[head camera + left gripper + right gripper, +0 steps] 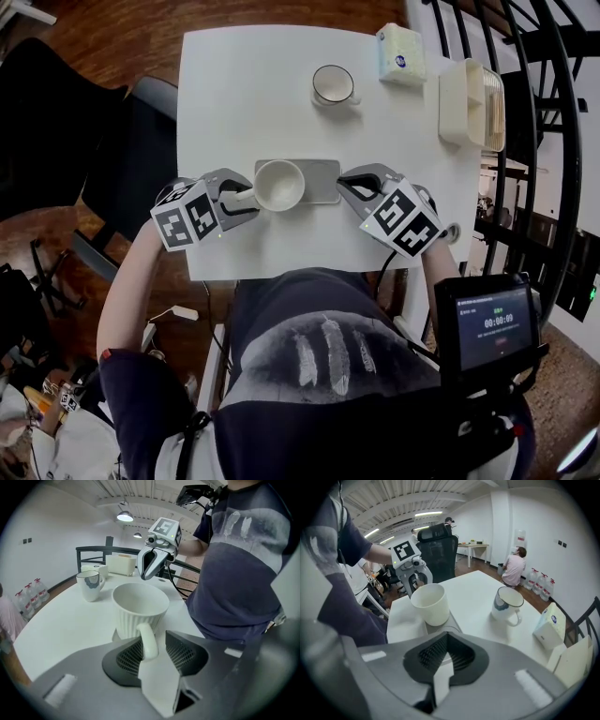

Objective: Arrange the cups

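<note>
— What sits nearest in the head view?
— A dark shirt (pixel 328 375), with a small screen (pixel 495 323) at its right. Past it lies the white table (pixel 234 94). The ribbed cup (pixel 278 185) stands upright on a grey mat (pixel 323 180) near the table's close edge, between the left gripper (pixel 246 197) and the right gripper (pixel 345 184).
— Any other cup?
— A mug (pixel 332 84) stands farther back, well apart from the mat, with a tissue pack (pixel 400 54) beside it.
— And the left gripper view?
— Its jaws stand apart with the cup's handle (pixel 148 641) between them. One pad touches the handle and the other is clear of it, so the handle is loose, not clamped. The mug (pixel 90 585) shows behind, to the left.
— The right gripper view?
— Those jaws are clenched together with nothing between them. The ribbed cup (pixel 430 604) stands just ahead on the mat, and the mug (pixel 507 604) is off to the right.
</note>
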The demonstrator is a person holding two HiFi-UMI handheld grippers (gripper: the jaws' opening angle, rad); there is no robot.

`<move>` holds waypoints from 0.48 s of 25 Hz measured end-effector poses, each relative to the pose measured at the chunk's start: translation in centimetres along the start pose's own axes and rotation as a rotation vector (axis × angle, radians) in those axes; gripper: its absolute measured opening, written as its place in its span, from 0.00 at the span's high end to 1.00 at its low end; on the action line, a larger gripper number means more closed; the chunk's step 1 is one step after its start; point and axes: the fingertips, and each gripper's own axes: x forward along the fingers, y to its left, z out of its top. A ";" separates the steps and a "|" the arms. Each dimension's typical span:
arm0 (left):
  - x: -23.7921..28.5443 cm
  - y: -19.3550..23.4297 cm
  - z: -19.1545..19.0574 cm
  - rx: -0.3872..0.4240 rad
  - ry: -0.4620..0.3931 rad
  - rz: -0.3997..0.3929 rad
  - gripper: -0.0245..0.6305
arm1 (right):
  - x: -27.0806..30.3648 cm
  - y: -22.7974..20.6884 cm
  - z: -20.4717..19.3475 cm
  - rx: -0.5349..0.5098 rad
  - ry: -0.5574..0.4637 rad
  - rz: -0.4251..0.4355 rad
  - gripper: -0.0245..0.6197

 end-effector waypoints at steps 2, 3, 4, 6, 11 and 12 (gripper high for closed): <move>0.0 -0.3 0.0 0.010 0.009 -0.008 0.68 | 0.0 0.0 0.0 0.000 0.000 -0.001 0.95; 0.1 -0.4 -0.1 0.016 0.013 -0.011 0.67 | 0.0 0.0 0.0 -0.001 0.000 -0.001 0.95; 0.1 -0.6 -0.1 0.020 0.018 -0.015 0.65 | 0.1 0.0 0.0 -0.001 0.000 -0.001 0.95; 0.0 -0.7 -0.2 0.022 0.027 -0.029 0.63 | 0.1 0.1 0.0 0.000 0.002 -0.001 0.95; -0.9 0.3 0.6 0.007 -0.005 -0.024 0.59 | 0.2 0.3 -0.3 0.001 0.012 0.003 0.95; -1.4 0.8 0.9 -0.005 -0.026 -0.012 0.59 | 0.2 0.3 -0.4 0.000 0.013 0.002 0.95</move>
